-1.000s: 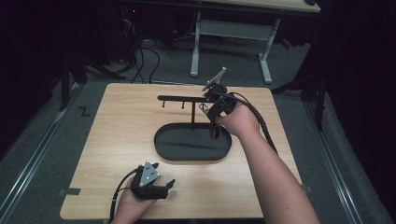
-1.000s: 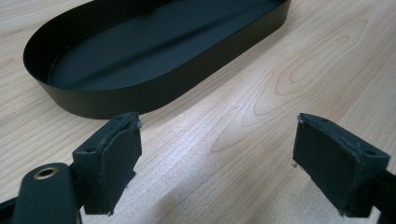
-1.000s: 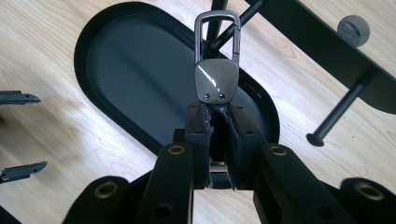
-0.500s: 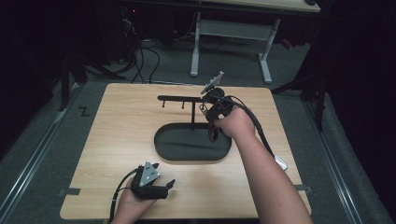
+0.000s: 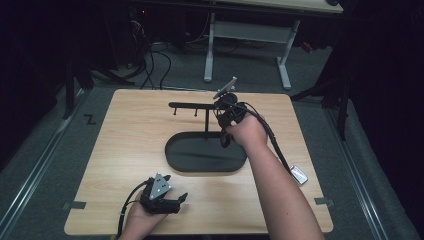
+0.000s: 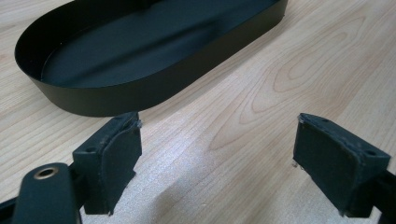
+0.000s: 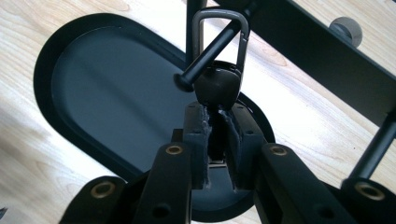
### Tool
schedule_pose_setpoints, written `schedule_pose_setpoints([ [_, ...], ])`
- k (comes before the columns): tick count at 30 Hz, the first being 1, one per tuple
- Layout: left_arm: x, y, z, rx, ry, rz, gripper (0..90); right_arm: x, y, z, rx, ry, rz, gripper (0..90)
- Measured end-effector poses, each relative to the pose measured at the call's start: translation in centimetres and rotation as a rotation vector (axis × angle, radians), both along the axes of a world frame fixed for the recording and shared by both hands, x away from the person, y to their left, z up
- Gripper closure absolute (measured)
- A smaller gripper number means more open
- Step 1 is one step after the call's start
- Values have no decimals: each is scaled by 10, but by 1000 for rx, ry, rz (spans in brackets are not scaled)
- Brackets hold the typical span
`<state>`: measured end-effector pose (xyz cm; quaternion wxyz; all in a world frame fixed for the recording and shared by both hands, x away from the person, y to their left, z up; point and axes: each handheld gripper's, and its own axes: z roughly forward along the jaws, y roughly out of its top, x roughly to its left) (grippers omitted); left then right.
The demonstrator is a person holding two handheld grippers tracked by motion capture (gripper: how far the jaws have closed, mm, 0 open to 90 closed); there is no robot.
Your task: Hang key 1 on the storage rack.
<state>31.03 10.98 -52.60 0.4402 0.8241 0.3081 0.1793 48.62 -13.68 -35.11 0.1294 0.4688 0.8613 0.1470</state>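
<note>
A: Item one, the right gripper [image 7: 217, 140]?

B: Jaws nearly together, clamped on a dark rounded key fob with a grey metal carabiner clip [image 7: 219, 51]. The clip's loop sits around a black peg with a rounded knob end [image 7: 210, 53], one of the pegs on the black metal stand's crossbar [image 5: 192, 106]. In the high view the gripper [image 5: 227, 107] is at the crossbar's right end, above the tray.

A: Item two, the tray?

B: Black oval metal tray [image 5: 202, 165], the stand's base, mid-table on the light wooden tabletop [image 5: 125, 140].

A: Item three, the left gripper [image 6: 215, 158]?

B: Jaws wide apart, nothing between them, bare wood beneath. It lies low at the table's near edge [image 5: 162, 197], well apart from the tray, whose wall [image 6: 140, 93] shows just ahead of its pads.

A: Sundries?

B: A small flat whitish object [image 5: 299, 175] near the right edge; what it is cannot be told.
</note>
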Motion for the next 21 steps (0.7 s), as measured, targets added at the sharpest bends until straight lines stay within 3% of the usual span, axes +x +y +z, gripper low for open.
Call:
schedule_pose_setpoints([
  [9, 0, 0, 0, -1, 2, -3, 160, -4, 1, -4, 3, -5, 4, 763],
  [21, 0, -3, -1, 6, -2, -9, 160, -35, -10, -1, 17, -29, 27, 619],
])
